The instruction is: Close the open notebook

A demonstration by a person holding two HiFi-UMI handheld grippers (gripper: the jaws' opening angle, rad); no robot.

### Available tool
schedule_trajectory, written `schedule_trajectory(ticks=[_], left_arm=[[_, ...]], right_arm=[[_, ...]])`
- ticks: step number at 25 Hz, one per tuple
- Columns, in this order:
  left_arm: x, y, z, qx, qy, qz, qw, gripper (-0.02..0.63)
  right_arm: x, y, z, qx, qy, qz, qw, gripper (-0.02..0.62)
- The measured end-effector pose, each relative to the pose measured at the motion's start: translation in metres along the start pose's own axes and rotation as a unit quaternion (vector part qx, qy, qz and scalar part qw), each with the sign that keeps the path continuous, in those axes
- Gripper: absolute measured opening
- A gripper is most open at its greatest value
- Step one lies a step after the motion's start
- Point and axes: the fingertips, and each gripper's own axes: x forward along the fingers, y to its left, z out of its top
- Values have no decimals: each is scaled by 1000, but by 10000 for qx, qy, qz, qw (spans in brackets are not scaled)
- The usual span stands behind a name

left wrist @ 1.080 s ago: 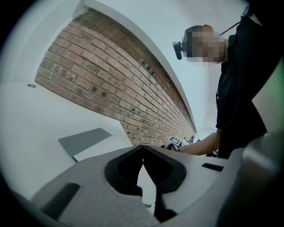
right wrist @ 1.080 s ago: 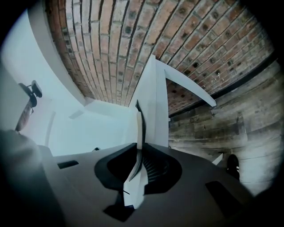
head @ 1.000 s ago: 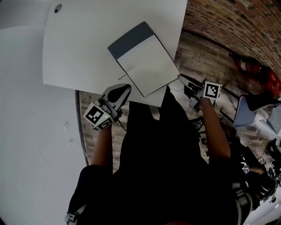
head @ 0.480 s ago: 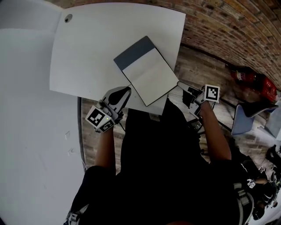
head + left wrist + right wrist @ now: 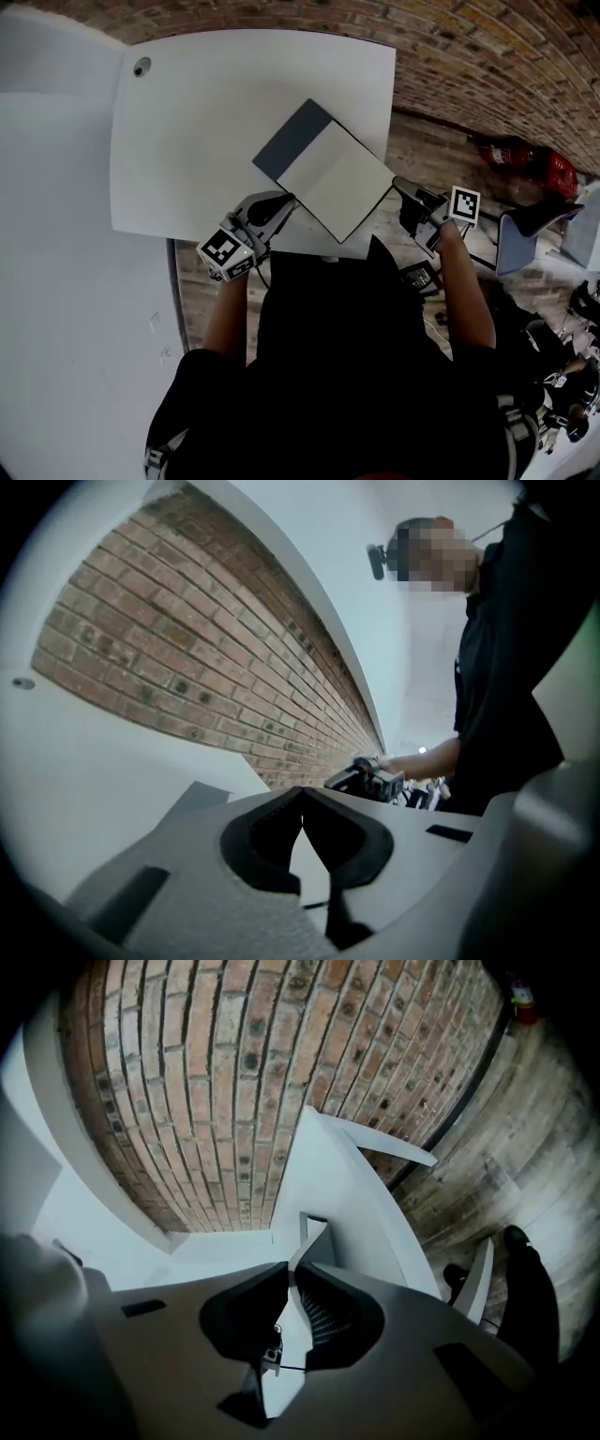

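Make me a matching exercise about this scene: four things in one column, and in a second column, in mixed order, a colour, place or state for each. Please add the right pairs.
Things:
1. left gripper
2. table
3. notebook's far strip
4. red object

Descriptions:
a. lies on the wooden floor
b. dark grey
c. jaws together, nothing between them
d. white

Pairs: 1-c, 2-d, 3-b, 4-a
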Motion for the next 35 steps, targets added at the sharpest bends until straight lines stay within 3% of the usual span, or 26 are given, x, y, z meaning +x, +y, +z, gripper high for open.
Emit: schedule_trajectory(ticks=[2,3,4,6,7,8,9,10,11,13,14,15,19,23,26,32,35], left_arm=[[6,-8,-16,457,517,-208,9974,17],[8,-13,-26,450,708,-285,9961,17],[10,-17,-37,158,795,-336,9961,18],[10,-29,-60,-1040,664,-335,9918,20],[9,-35,-73,-1654,536,-221,9845,60],[7,-39,-88,-2156,442,-27,9755,165],[5,-44,-104,-2589,405,176,9649,219],[4,-51,-121,-3051,401,303,9510,232],[4,-60,-136,-3602,371,312,9316,230],[10,-81,-158,-4758,137,100,8794,205],[14,-89,-165,-5167,-12,2,8561,186],[19,-93,-169,-5420,-159,-46,8402,187],[37,-94,-176,-5843,-625,-1,8091,187],[43,-90,-170,-6268,-1528,-229,7637,190],[46,-88,-163,-6256,-1816,-434,7575,190],[49,-85,-166,-6437,-1658,-365,7462,166],[47,-84,-164,-6339,-1672,-337,7544,77]], right_arm=[[1,2,1,-25,-64,4,10000,48],[1,2,2,-21,-89,28,10000,48],[2,3,3,-11,-99,61,9999,48],[2,5,1,-17,-40,150,9999,48],[2,6,1,-47,19,202,9998,48],[2,7,1,-90,79,255,9996,48],[1,8,1,-135,132,295,9994,48],[0,7,0,-187,179,312,9992,48],[0,6,0,-256,231,313,9989,48],[-1,4,0,-375,341,347,9981,48],[-1,4,-1,-397,385,383,9977,48],[-1,4,-1,-412,424,415,9974,48],[0,3,-1,-551,630,434,9955,48],[0,1,-2,-652,812,416,9937,48],[0,1,-2,-693,901,389,9928,48],[1,2,-3,-723,897,387,9926,48],[0,1,-4,-791,948,358,9917,48]])
